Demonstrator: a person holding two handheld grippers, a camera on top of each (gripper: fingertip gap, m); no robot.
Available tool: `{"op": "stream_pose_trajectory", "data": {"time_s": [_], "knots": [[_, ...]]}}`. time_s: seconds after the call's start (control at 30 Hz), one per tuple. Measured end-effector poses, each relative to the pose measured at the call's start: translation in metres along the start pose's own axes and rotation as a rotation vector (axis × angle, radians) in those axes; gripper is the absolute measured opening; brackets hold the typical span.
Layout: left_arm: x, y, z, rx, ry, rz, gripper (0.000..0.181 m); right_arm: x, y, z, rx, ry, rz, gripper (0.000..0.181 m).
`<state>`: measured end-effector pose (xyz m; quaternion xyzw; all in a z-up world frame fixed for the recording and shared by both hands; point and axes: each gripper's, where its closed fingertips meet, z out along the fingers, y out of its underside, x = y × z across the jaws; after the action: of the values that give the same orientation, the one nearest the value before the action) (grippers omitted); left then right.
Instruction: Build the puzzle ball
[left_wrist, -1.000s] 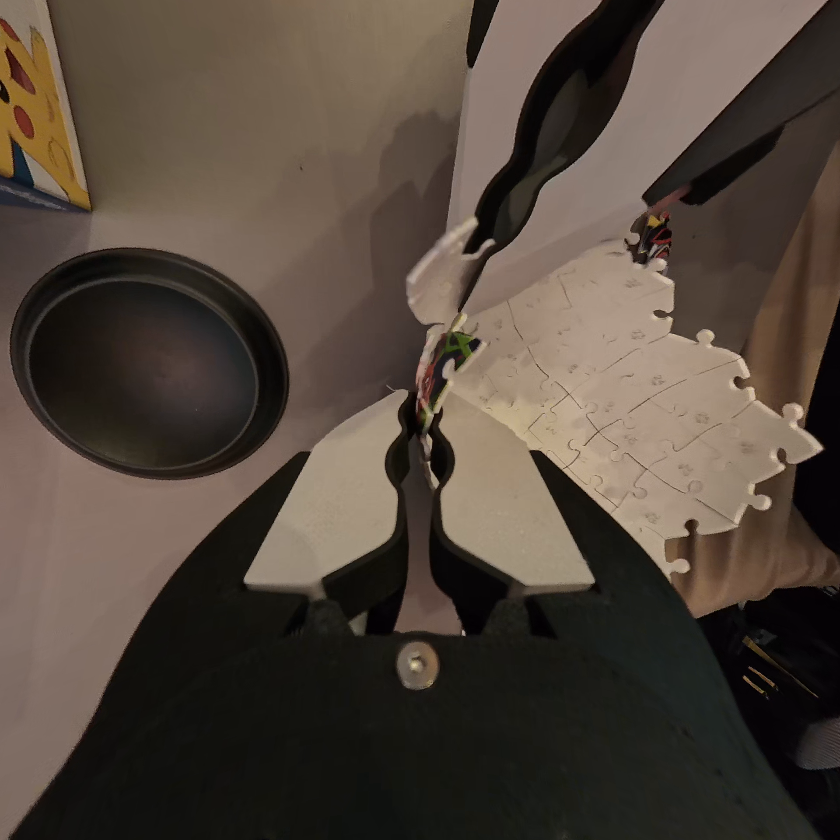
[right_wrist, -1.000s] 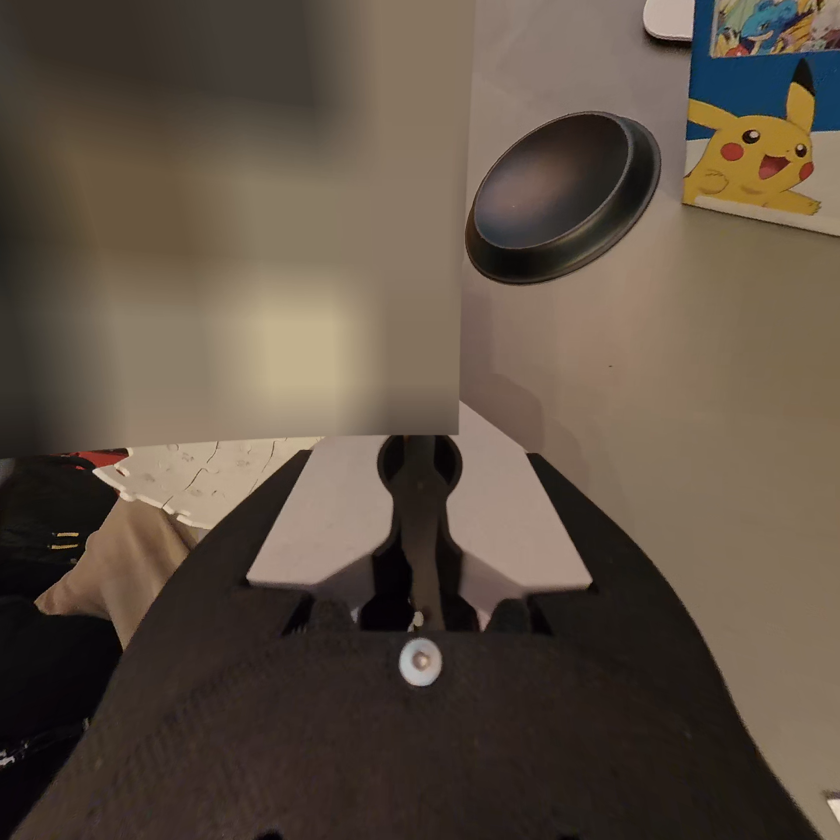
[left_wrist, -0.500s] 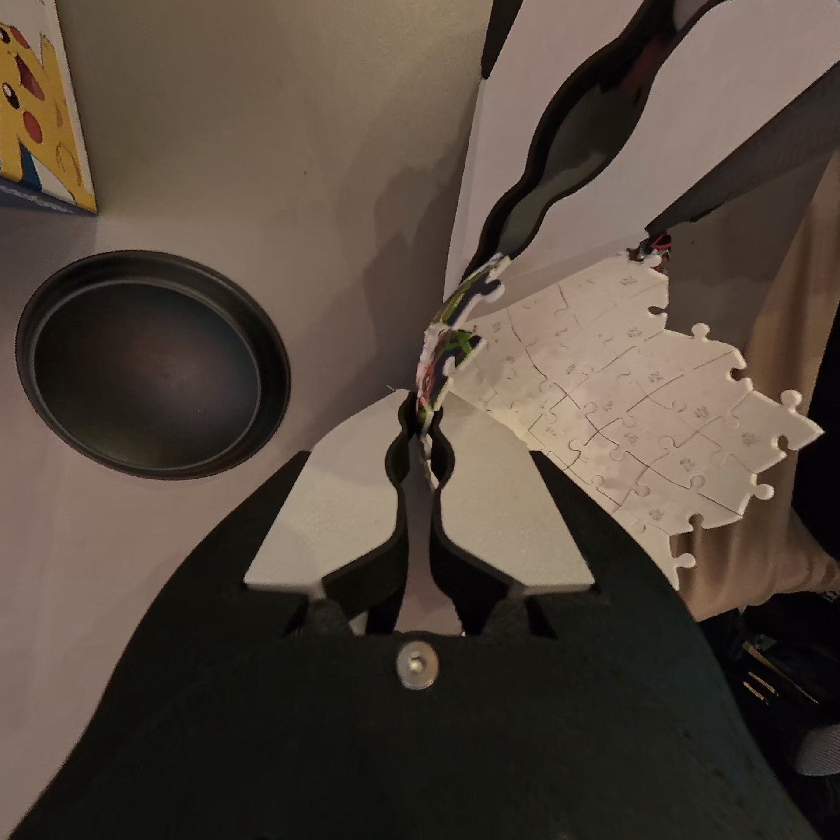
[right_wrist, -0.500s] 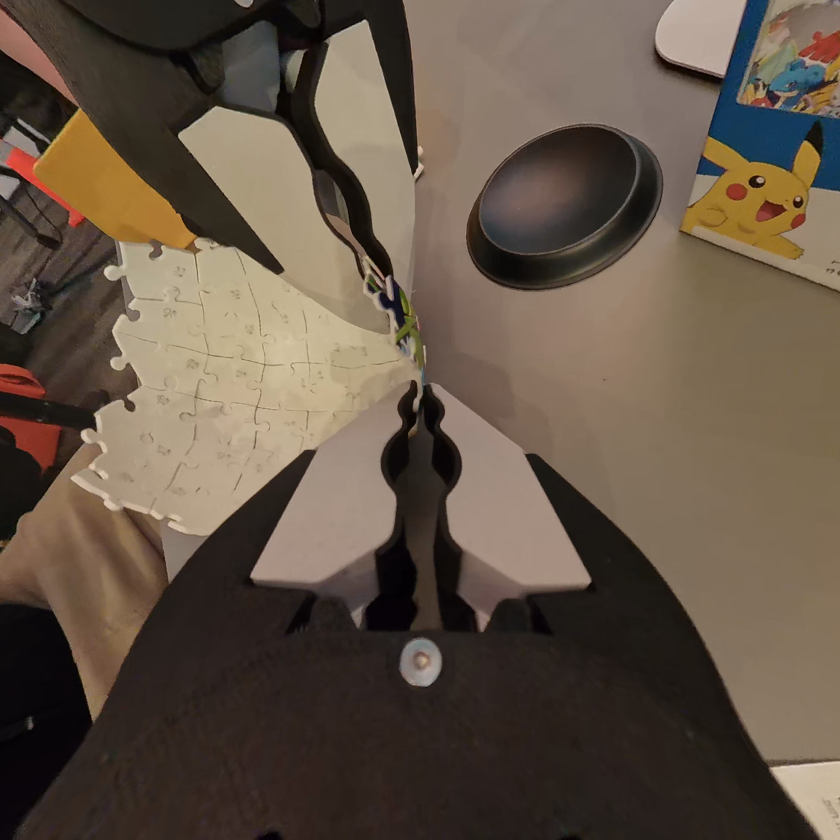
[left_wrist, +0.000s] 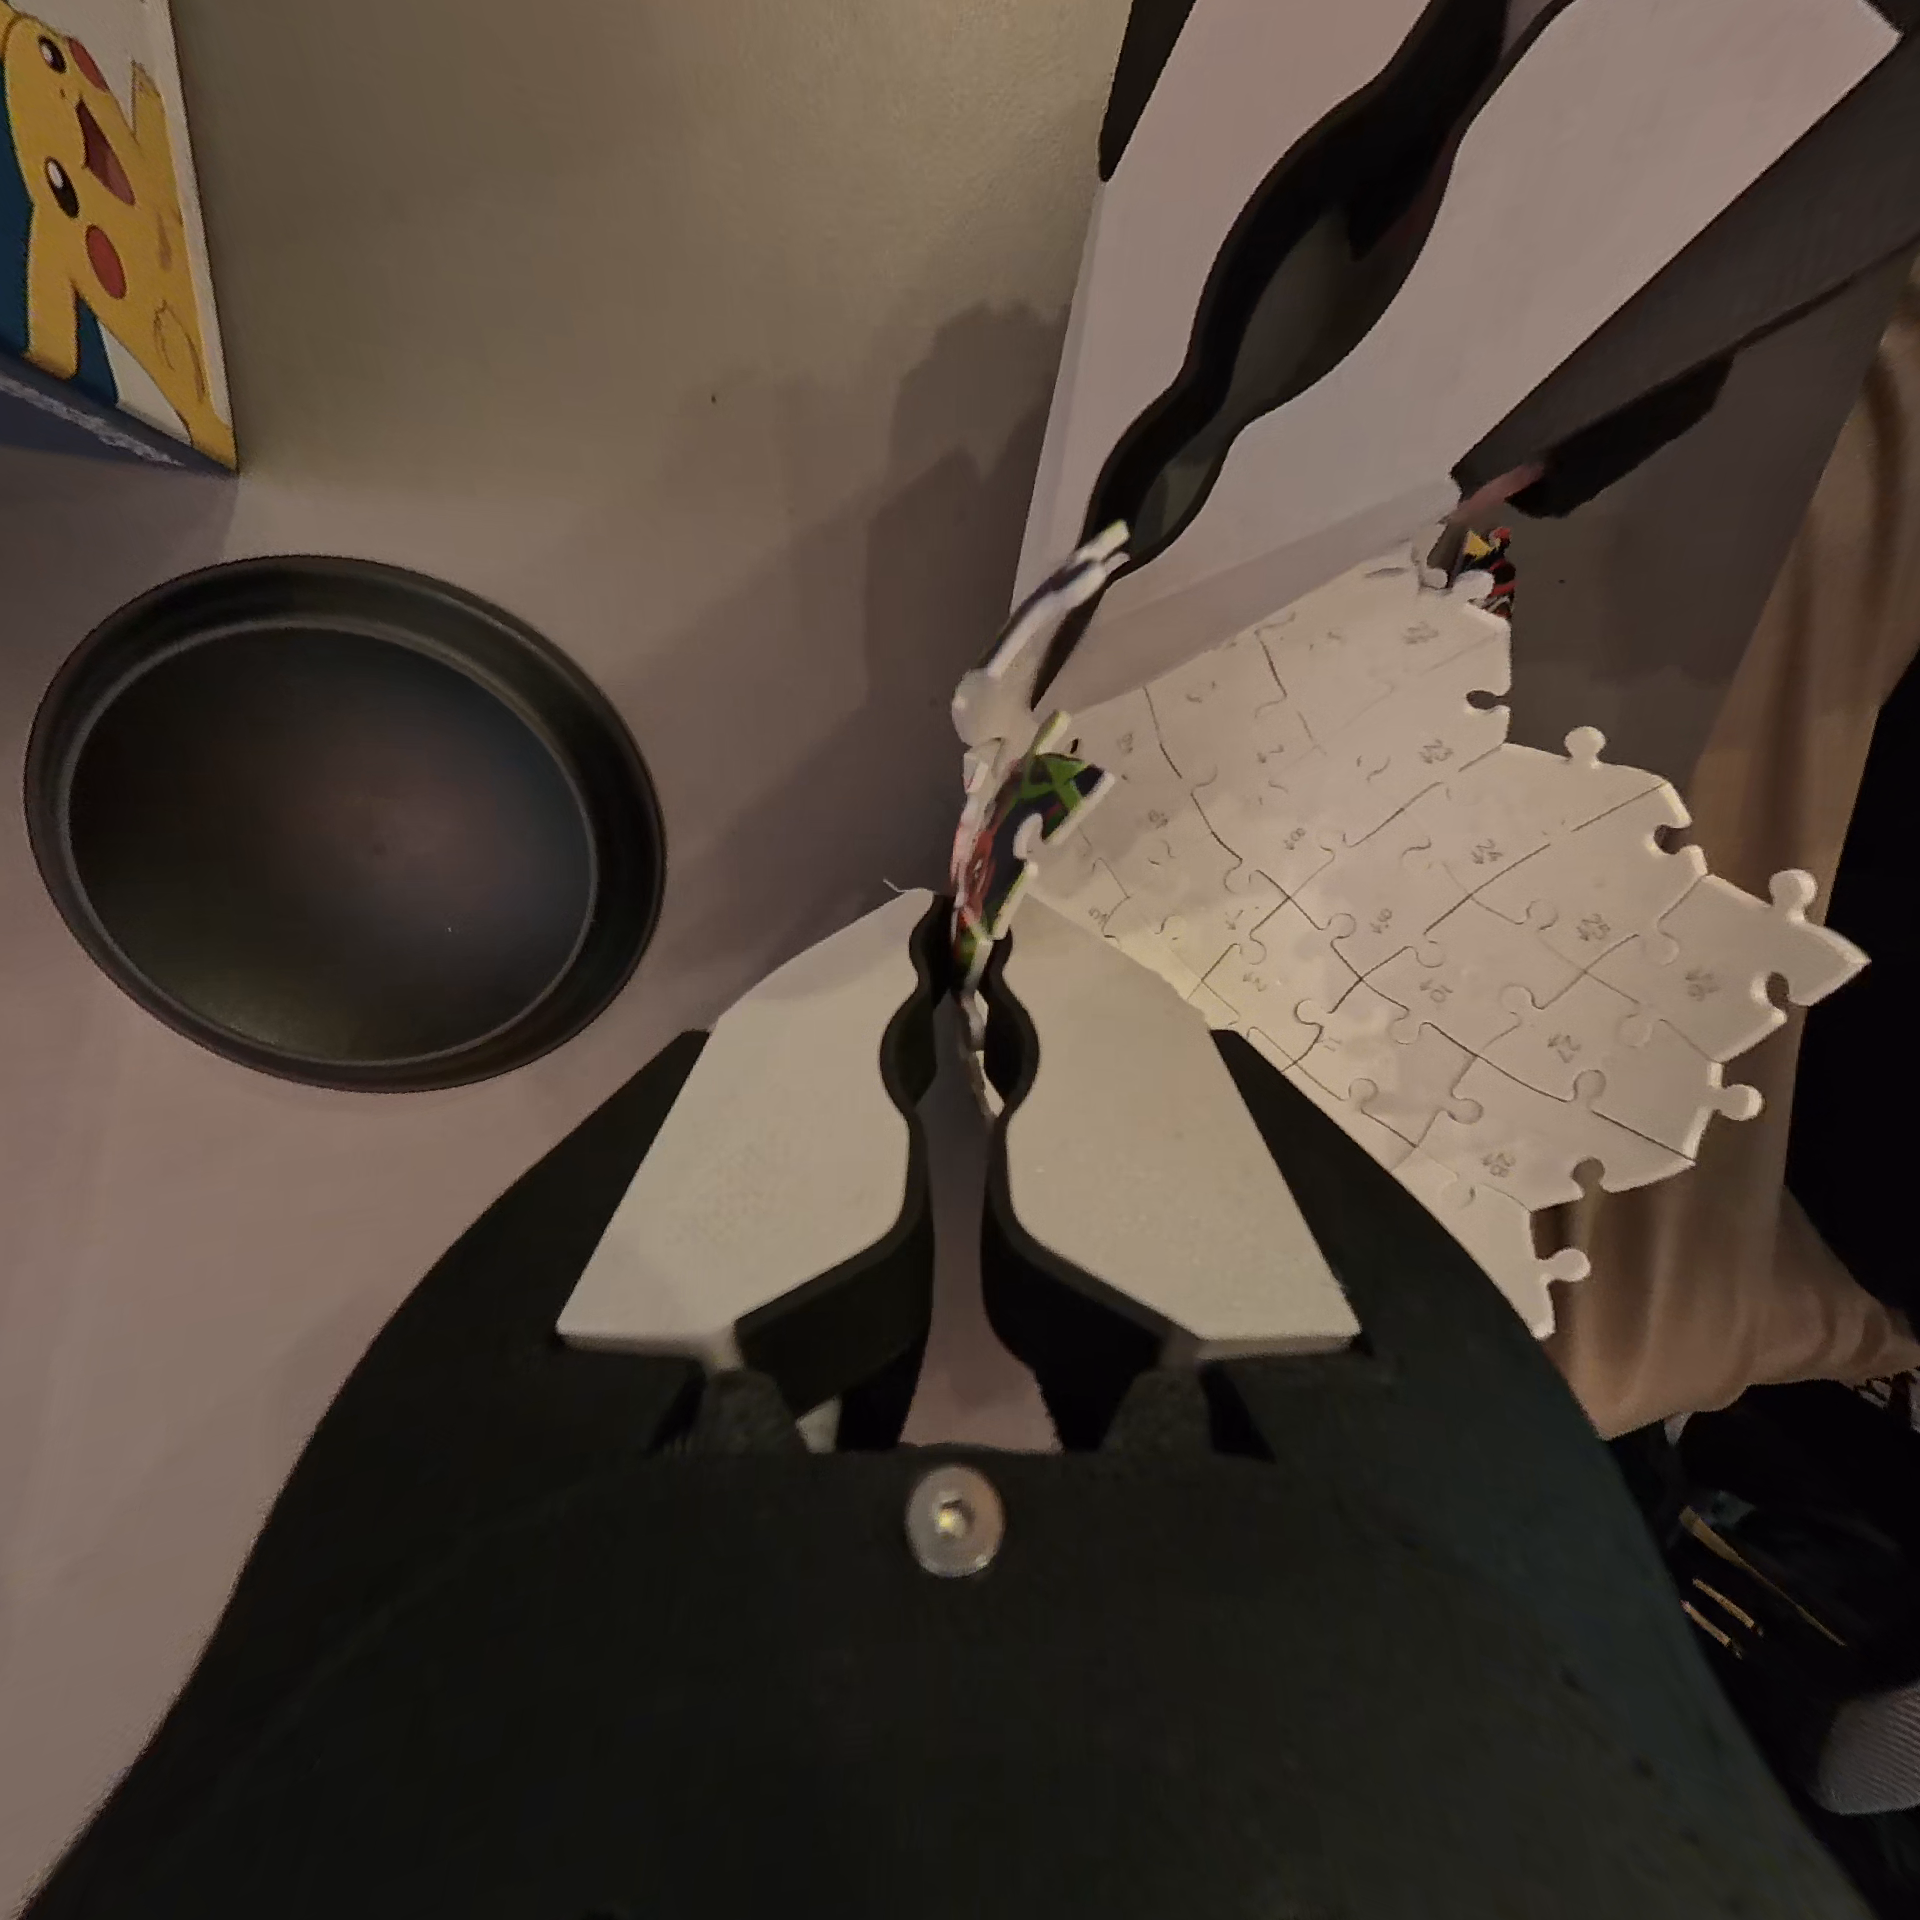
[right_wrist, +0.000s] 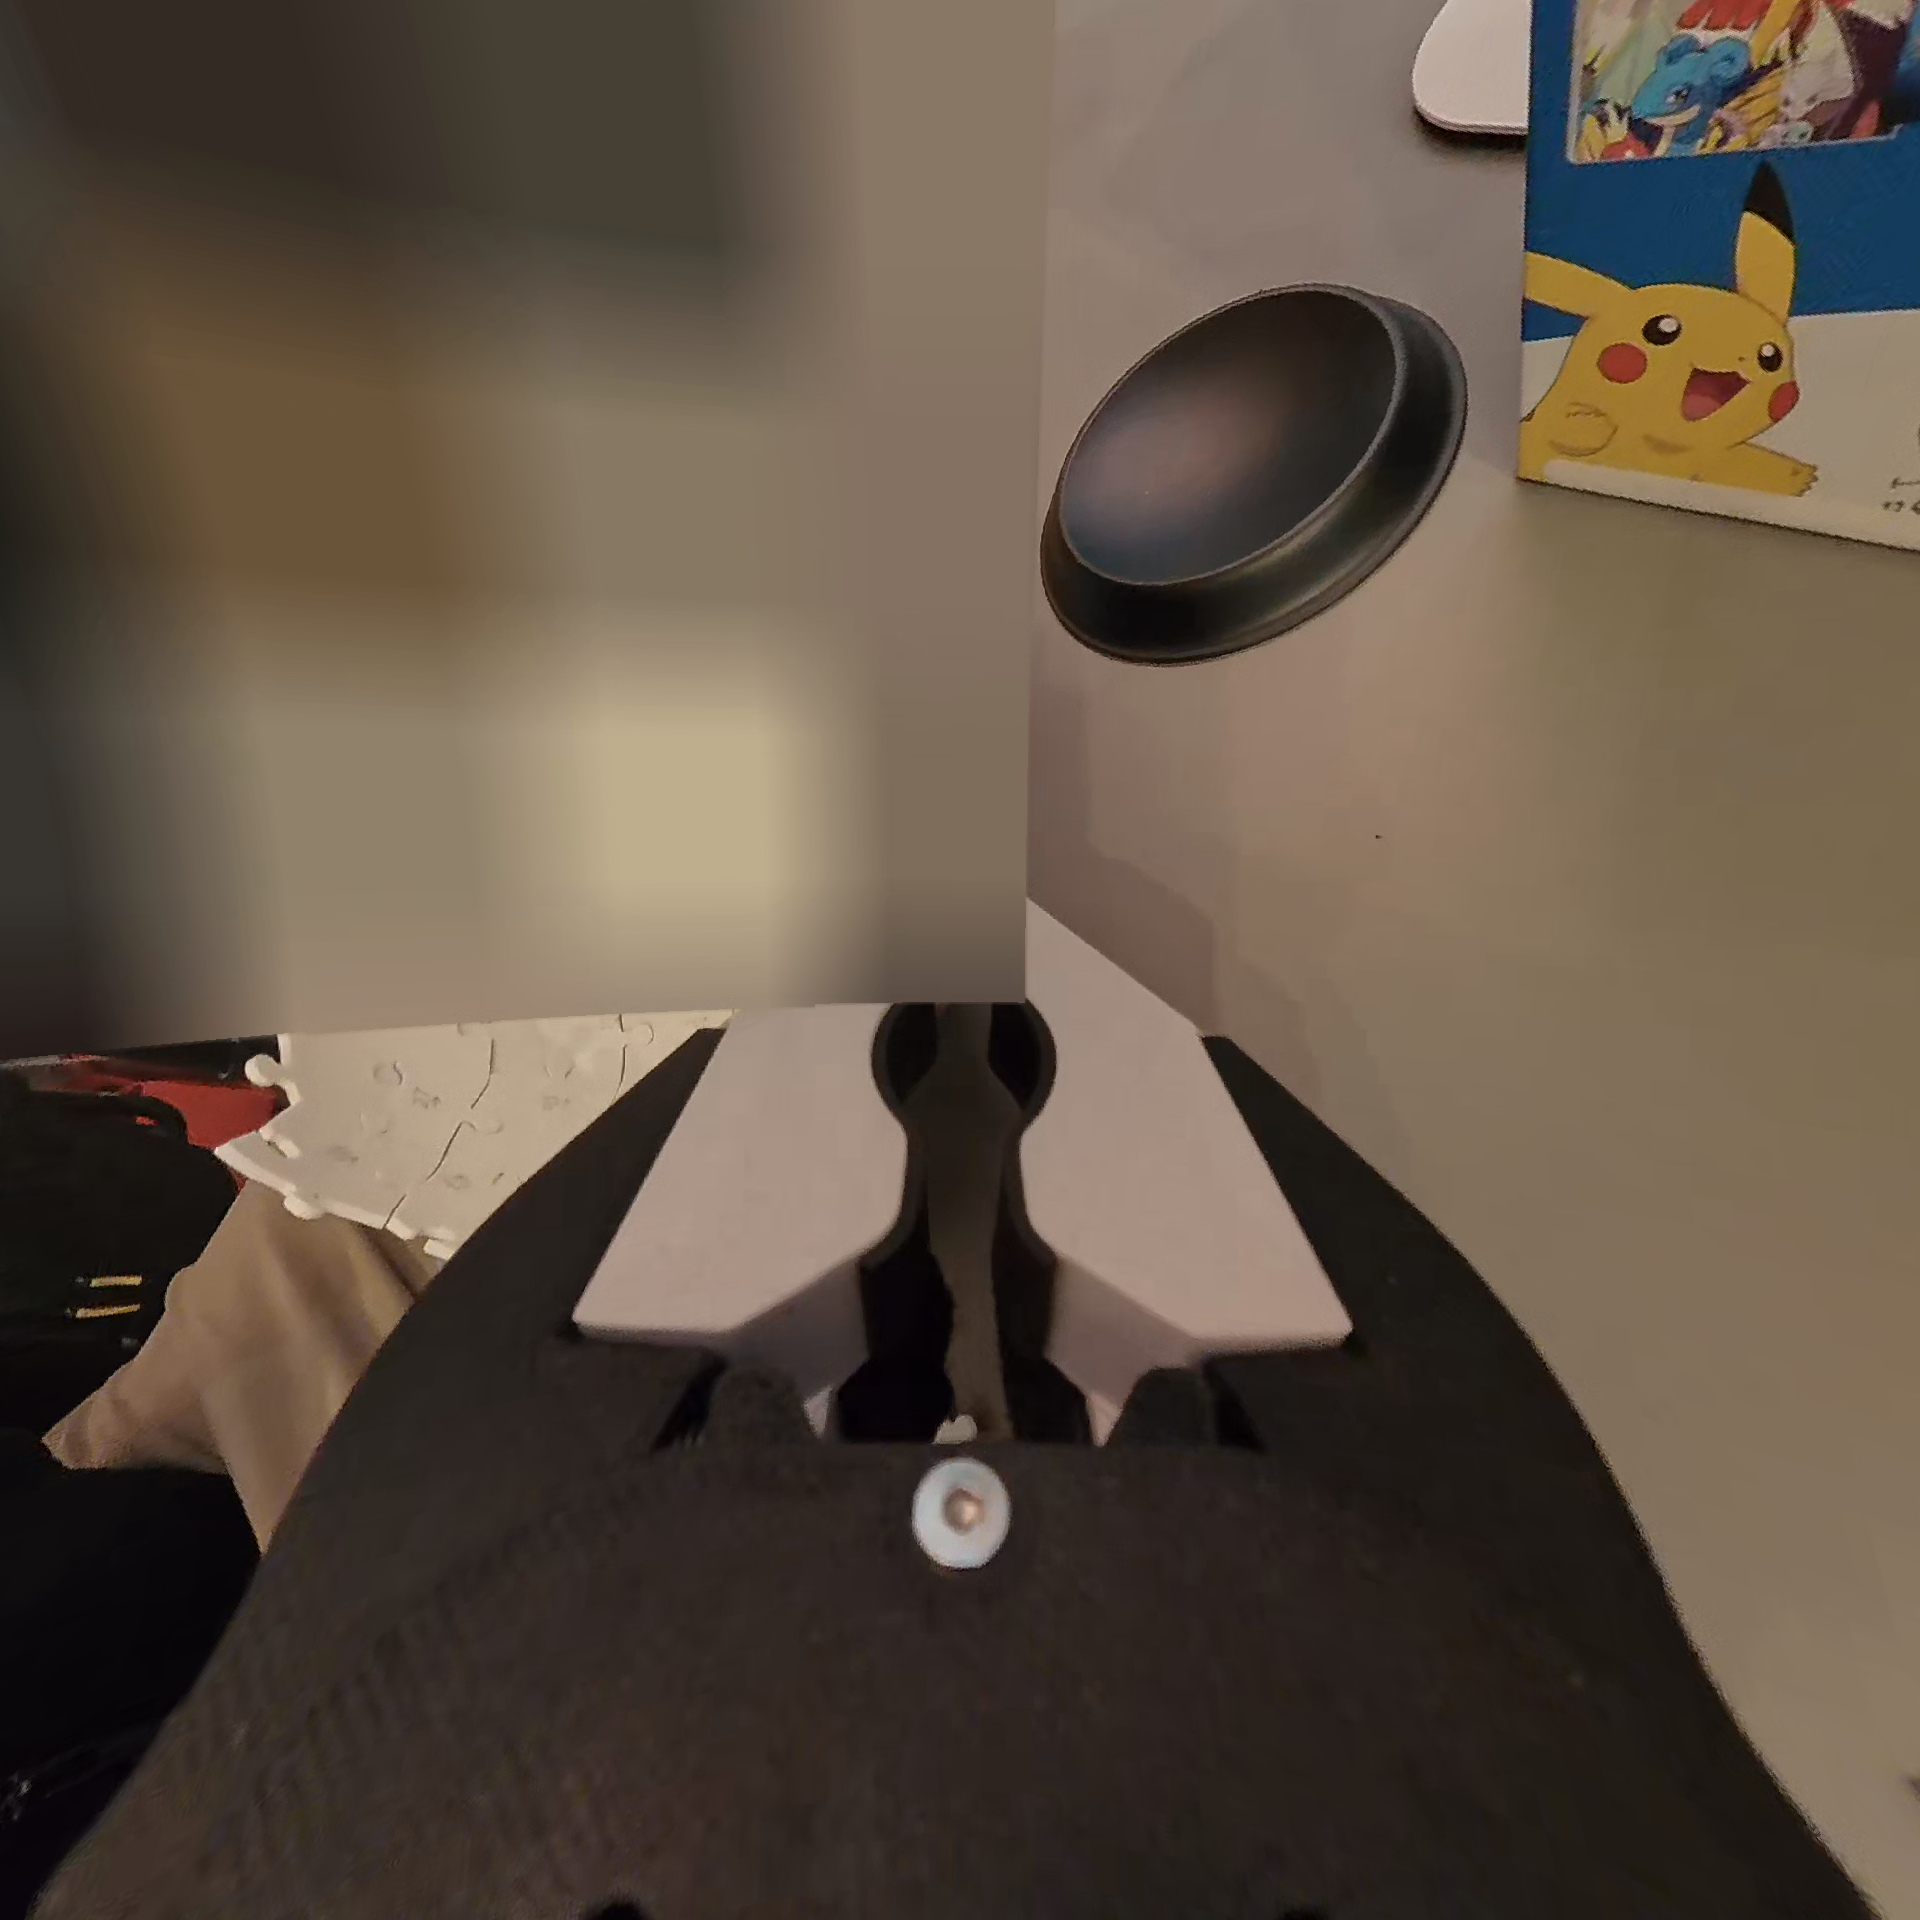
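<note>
My left gripper (left_wrist: 961, 930) is shut on the rim of the partly built puzzle ball shell (left_wrist: 1455, 935). The shell is a curved sheet of joined pieces, with white backs facing me and a coloured face at the gripped edge. My right gripper (left_wrist: 1091, 566) reaches in from the upper right, shut on a loose puzzle piece (left_wrist: 1039, 634). It holds the piece at the shell's top edge, just above my left fingertips; I cannot tell whether piece and shell touch. In the right wrist view a blur patch hides the fingertips; the fingers (right_wrist: 1132, 1143) stand close together beside part of the shell (right_wrist: 416, 1122).
A round black dish (left_wrist: 343, 821) lies on the grey table (left_wrist: 623, 364), also seen in the right wrist view (right_wrist: 1247, 478). A blue box with a yellow cartoon figure (right_wrist: 1714, 312) stands behind it. A person's beige trouser leg (left_wrist: 1766, 727) is under the shell. The tips of both grippers are at nearly the same place.
My right gripper has turned the loose piece and lifted it slightly off the shell's edge; its white side shows again. My left gripper keeps its hold on the shell.
</note>
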<state>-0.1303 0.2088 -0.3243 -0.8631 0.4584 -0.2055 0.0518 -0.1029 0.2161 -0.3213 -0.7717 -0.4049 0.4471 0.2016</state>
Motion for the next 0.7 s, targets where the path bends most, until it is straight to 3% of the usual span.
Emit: {"op": "stream_pose_trajectory", "data": {"time_s": [0.7], "knots": [[0.0012, -0.001, -0.0001, 0.008, 0.054, -0.003, 0.003, 0.0003, -0.0015, -0.0004, 0.005, 0.043, -0.121, 0.001]]}}
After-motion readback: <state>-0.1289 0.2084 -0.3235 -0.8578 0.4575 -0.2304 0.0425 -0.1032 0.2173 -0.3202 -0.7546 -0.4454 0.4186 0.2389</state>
